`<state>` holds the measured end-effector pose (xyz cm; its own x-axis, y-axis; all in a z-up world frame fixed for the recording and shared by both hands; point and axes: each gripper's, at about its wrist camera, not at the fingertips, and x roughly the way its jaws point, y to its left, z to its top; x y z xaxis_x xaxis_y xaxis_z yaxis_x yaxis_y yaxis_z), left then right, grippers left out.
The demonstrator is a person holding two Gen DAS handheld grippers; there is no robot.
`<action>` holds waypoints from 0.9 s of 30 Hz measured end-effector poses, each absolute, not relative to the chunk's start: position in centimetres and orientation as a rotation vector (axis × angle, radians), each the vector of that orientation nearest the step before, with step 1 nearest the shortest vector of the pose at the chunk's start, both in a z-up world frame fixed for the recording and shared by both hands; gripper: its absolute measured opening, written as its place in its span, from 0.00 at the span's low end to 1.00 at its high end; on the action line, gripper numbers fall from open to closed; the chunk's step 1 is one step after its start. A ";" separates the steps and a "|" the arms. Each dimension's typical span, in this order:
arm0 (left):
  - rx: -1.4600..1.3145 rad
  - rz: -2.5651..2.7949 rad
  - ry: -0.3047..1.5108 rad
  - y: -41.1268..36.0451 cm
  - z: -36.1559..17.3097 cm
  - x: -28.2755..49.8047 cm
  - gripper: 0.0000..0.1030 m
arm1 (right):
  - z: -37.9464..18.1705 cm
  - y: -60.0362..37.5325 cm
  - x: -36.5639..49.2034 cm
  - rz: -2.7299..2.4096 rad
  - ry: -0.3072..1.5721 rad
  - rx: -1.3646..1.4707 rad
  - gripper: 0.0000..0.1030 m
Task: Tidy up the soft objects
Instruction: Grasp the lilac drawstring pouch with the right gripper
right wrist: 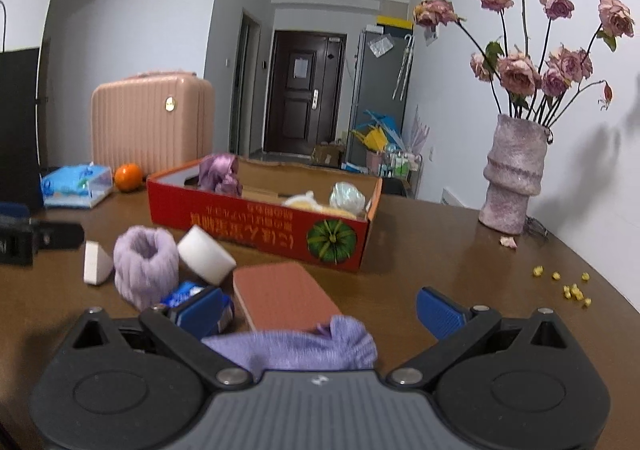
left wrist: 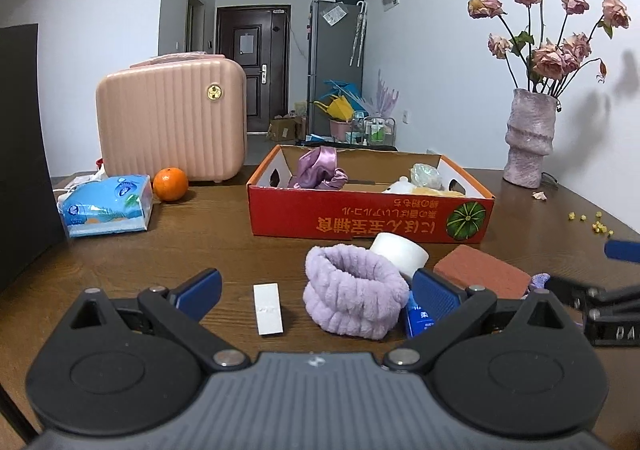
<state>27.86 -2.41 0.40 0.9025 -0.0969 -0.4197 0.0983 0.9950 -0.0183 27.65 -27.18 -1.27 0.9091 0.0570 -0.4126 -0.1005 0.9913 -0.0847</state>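
A red cardboard box (left wrist: 360, 220) (right wrist: 256, 228) stands mid-table and holds a purple satin scrunchie (left wrist: 316, 168), a plush toy and a shiny wrapped item. A fluffy lilac headband (left wrist: 352, 290) (right wrist: 145, 266) stands on the table between my left gripper's open fingers. My left gripper (left wrist: 316, 290) is open around it without touching. A white foam cylinder (left wrist: 398, 252) (right wrist: 206, 254) and a brown sponge block (left wrist: 484, 270) (right wrist: 284, 296) lie in front of the box. My right gripper (right wrist: 320, 310) is open, with a lilac knitted cloth (right wrist: 296, 346) lying between its fingers.
A white wedge (left wrist: 268, 308) (right wrist: 96, 262) and a blue packet (right wrist: 188, 294) lie near the headband. A tissue pack (left wrist: 106, 206), an orange (left wrist: 170, 184) and a pink case (left wrist: 172, 122) stand at the left. A vase of dried roses (left wrist: 528, 138) stands at the right, with yellow crumbs (right wrist: 568, 288) nearby.
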 end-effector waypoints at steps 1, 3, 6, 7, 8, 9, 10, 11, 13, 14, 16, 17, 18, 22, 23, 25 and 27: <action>-0.003 -0.102 0.440 -2.3 0.3 27.9 1.00 | -1.4 -27.2 27.6 0.085 0.433 -0.110 1.00; -0.013 -0.101 0.454 -2.1 0.2 28.1 1.00 | -1.7 -27.0 27.5 0.090 0.456 -0.121 1.00; -0.024 -0.099 0.476 -1.9 -0.1 28.3 1.00 | -2.5 -26.6 28.1 0.099 0.501 -0.139 1.00; -0.026 -0.099 0.482 -1.8 -0.2 28.4 1.00 | -2.8 -26.4 28.3 0.107 0.514 -0.146 1.00; -0.025 -0.097 0.488 -1.8 -0.3 28.5 1.00 | -3.2 -26.1 28.6 0.121 0.531 -0.159 1.00; -0.024 -0.093 0.494 -1.8 -0.3 28.6 1.00 | -3.5 -25.9 28.9 0.131 0.545 -0.171 1.00; -0.024 -0.090 0.501 -1.8 -0.5 28.7 1.00 | -3.9 -25.8 29.2 0.138 0.562 -0.181 1.00; -0.024 -0.088 0.507 -1.8 -0.6 28.9 1.00 | -4.2 -25.7 29.6 0.145 0.577 -0.188 1.00; -0.026 -0.083 0.515 -1.7 -0.7 29.0 1.00 | -4.7 -25.6 30.5 0.154 0.607 -0.201 1.00; -0.027 -0.082 0.517 -1.7 -0.7 29.0 1.00 | -4.9 -25.6 30.9 0.152 0.619 -0.207 1.00; -0.032 -0.080 0.518 -1.5 -0.8 29.0 1.00 | -5.1 -25.8 31.4 0.169 0.633 -0.202 0.99; -0.032 -0.078 0.521 -1.6 -0.8 29.1 1.00 | -5.2 -26.0 31.6 0.180 0.641 -0.193 0.98; -0.032 -0.077 0.524 -1.6 -0.9 29.2 1.00 | -5.3 -26.2 31.9 0.187 0.648 -0.181 0.98; -0.026 -0.070 0.531 -1.7 -1.1 29.4 1.00 | -5.9 -27.0 32.2 0.202 0.662 -0.127 0.93; -0.024 -0.068 0.533 -1.7 -1.1 29.5 1.00 | -5.9 -27.1 32.2 0.206 0.662 -0.117 0.91; -0.020 -0.065 0.540 -1.9 -1.2 29.6 1.00 | -5.9 -27.2 32.2 0.215 0.661 -0.109 0.87; -0.018 -0.064 0.543 -1.9 -1.3 29.7 1.00 | -6.0 -27.2 32.2 0.222 0.664 -0.105 0.79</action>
<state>29.70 -1.91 -1.28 0.8543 -0.0651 -0.5156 0.0558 0.9979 -0.0335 32.15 -27.19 -6.00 0.7648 0.1707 -0.6213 -0.2374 0.9711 -0.0255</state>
